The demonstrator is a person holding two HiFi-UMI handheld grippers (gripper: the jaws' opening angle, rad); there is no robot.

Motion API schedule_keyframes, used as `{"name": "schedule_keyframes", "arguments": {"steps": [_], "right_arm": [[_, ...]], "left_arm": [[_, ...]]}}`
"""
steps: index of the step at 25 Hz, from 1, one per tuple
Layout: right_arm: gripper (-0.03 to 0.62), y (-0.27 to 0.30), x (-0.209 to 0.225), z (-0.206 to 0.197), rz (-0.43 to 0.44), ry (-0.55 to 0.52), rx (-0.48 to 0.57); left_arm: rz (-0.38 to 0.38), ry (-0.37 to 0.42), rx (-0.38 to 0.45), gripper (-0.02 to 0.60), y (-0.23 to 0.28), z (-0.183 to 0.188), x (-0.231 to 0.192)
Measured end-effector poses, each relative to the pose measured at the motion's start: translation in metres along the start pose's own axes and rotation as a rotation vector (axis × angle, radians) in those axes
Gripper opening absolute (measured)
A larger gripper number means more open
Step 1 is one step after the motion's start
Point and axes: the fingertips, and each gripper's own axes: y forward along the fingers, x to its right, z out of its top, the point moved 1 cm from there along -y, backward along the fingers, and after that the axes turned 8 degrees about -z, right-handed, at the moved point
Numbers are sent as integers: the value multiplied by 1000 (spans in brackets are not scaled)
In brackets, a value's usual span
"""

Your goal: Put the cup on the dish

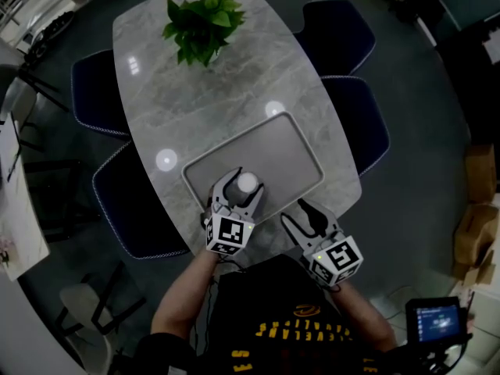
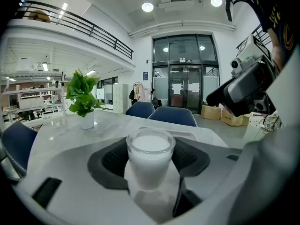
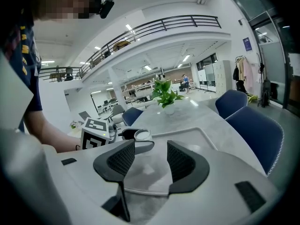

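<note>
The left tool clasps a small white-filled glass cup, likely slippery and fragile, by its middle at the near edge of the grey dish; the right tool hangs open.

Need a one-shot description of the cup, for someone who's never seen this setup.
On the grey oval table, find the grey rectangular dish at the end nearest the person, opposite the potted plant. At its near left corner is a small round milky-white cup between the left gripper's fingers; the right gripper beside it holds nothing.
</note>
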Motion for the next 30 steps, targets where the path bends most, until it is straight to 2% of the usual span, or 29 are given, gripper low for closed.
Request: {"name": "schedule_keyframes", "arguments": {"steps": [14,30], "right_arm": [[218,14,12,-17,-4,37,-44],[218,16,5,-21,15,42,-58]], "left_arm": [[-4,-47,0,268,24,-24,-17],[12,-81,-1,270,18,-29,-18]]}}
